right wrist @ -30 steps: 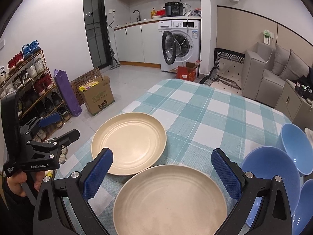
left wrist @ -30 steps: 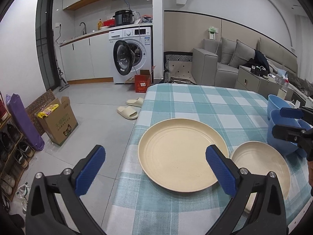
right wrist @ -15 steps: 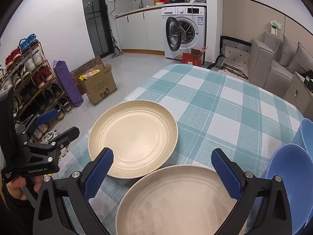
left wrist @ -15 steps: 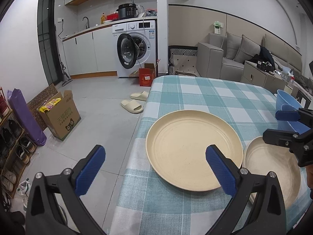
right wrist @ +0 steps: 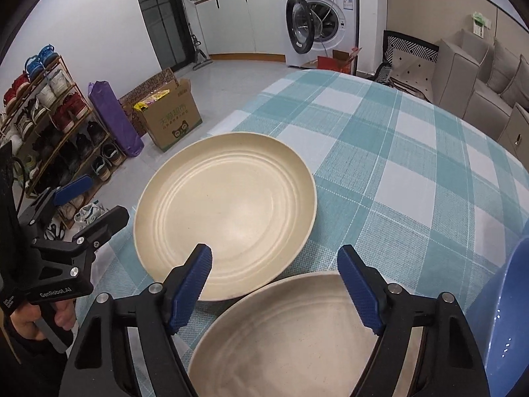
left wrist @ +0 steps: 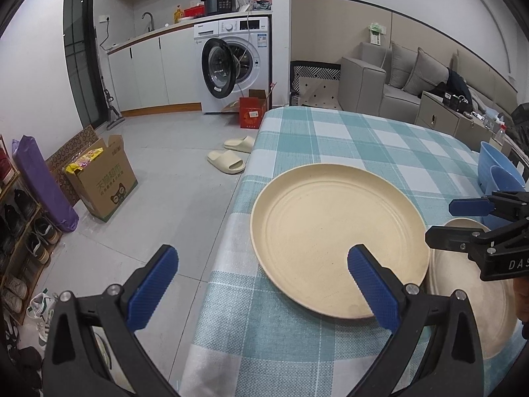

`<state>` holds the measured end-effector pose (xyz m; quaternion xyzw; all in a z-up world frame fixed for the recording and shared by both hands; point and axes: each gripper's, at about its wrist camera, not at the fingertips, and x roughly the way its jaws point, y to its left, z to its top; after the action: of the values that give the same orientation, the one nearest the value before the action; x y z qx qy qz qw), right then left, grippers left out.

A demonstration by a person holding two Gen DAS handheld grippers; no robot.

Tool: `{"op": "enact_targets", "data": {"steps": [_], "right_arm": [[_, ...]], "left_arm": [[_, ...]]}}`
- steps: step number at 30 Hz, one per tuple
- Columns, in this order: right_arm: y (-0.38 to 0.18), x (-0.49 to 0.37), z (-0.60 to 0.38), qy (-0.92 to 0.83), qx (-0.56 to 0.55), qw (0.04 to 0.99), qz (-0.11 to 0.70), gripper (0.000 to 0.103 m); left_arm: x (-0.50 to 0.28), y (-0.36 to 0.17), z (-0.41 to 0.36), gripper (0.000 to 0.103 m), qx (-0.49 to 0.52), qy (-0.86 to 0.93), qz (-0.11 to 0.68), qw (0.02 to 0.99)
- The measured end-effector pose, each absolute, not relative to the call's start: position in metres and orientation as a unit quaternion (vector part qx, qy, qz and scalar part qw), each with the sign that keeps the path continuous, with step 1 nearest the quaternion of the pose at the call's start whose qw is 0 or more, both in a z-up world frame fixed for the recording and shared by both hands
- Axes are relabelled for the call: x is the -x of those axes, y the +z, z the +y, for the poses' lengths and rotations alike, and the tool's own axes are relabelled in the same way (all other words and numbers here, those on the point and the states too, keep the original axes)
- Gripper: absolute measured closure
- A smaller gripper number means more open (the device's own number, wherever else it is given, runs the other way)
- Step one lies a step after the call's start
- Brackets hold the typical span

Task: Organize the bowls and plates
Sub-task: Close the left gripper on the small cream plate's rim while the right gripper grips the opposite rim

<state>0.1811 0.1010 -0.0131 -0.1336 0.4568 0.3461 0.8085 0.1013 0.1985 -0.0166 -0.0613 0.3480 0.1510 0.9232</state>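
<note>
Both tongs are off the crockery. Left gripper is spread wide, nothing between its fingers; right gripper is spread but closing, with only air and the far rim of the smaller plate below the gap, no pad contact seen.

Layout, biggest first: checked tablecloth carries everything. Large cream plate sits near the table edge; the smaller plate lies just beside it, rims close or touching, cannot be told which. Blue bowls are on the far side of the smaller plate.

Step judged: smaller plate to be pinched at its rim, probably for stacking on the large plate.
- Rim should be taken with one pad over and one under; a flat-on pinch across the rim would likely slip.
- Closing should be finished only once the rim is between the pads.
- Lift should be kept level and clear of the neighbouring rim.
- Left gripper could be used to steady the large plate.

View differences:
- Right wrist view: smaller plate's full bowl and the person's hand on the left tool.
- Left wrist view: right tool side-on over the smaller plate, two separate bowls; right view shows only a blue edge.
</note>
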Motion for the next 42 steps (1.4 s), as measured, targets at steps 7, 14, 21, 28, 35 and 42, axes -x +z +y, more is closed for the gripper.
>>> {"op": "enact_targets", "data": {"steps": [7, 14, 21, 28, 35, 42], "right_arm": [[-0.023, -0.187, 0.106, 0.342, 0.138, 0.804, 0.467, 0.023], [-0.029, -0.192, 0.112, 0.340, 0.139, 0.800, 0.474, 0.026], [-0.035, -0.198, 0.115, 0.337, 0.138, 0.798, 0.481, 0.029], [-0.038, -0.199, 0.117, 0.338, 0.140, 0.795, 0.483, 0.030], [-0.042, -0.199, 0.122, 0.339, 0.146, 0.792, 0.486, 0.034], [-0.044, -0.195, 0.126, 0.338, 0.160, 0.793, 0.481, 0.043]], "left_arm": [[-0.104, -0.024, 0.203, 0.000, 0.075, 0.148, 0.355, 0.920], [-0.105, -0.030, 0.206, 0.001, 0.089, 0.140, 0.363, 0.917], [-0.107, -0.037, 0.206, 0.005, 0.096, 0.131, 0.372, 0.914], [-0.112, -0.045, 0.204, 0.017, 0.100, 0.121, 0.386, 0.909], [-0.114, -0.050, 0.204, 0.031, 0.104, 0.112, 0.394, 0.906], [-0.115, -0.055, 0.205, 0.044, 0.107, 0.112, 0.402, 0.903]]}}
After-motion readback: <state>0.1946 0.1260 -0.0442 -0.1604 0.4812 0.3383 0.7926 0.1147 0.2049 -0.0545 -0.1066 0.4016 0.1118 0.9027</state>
